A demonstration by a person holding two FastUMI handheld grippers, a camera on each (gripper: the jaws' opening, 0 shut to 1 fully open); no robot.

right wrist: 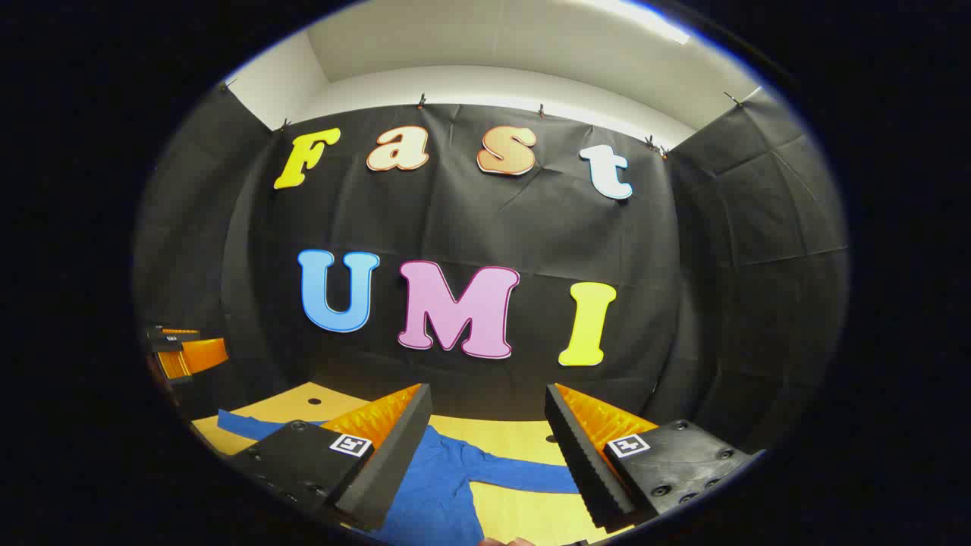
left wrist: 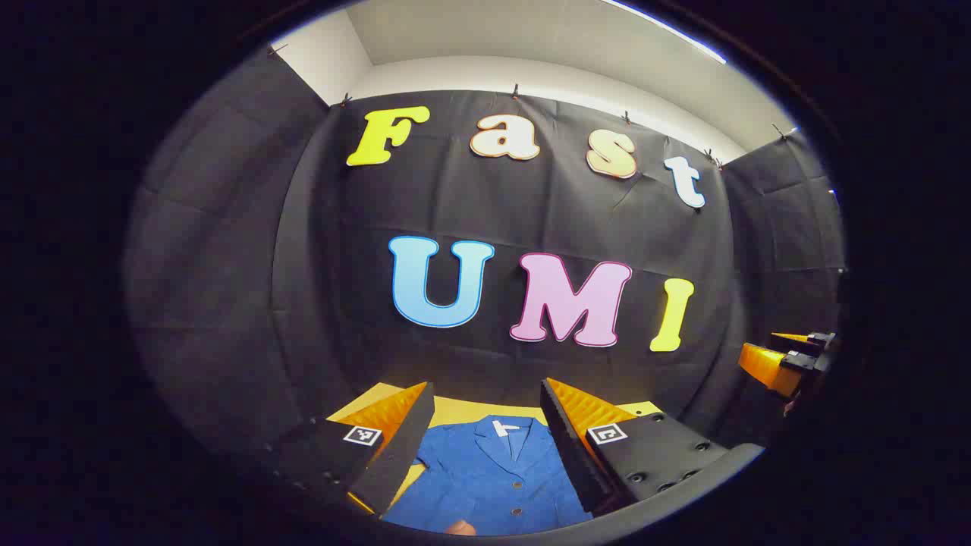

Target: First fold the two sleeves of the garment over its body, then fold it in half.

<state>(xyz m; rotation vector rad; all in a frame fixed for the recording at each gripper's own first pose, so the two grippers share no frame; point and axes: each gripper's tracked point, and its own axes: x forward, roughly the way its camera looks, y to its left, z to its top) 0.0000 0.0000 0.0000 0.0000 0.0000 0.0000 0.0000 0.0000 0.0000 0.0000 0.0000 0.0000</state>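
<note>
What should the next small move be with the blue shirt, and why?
Probably lower the right hand-held gripper toward the sleeve stretched out on the yellow table. The blue shirt lies flat, sleeves unfolded, and both hand-held grippers are open and holding nothing.

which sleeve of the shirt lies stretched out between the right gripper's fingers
The sleeve running toward the right finger; the other sleeve lies beyond the left finger.

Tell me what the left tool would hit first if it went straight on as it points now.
Probably the booth's black cloth wall. The left tool is open and aimed nearly level, above the blue shirt on the table; depth is unclear.
</note>
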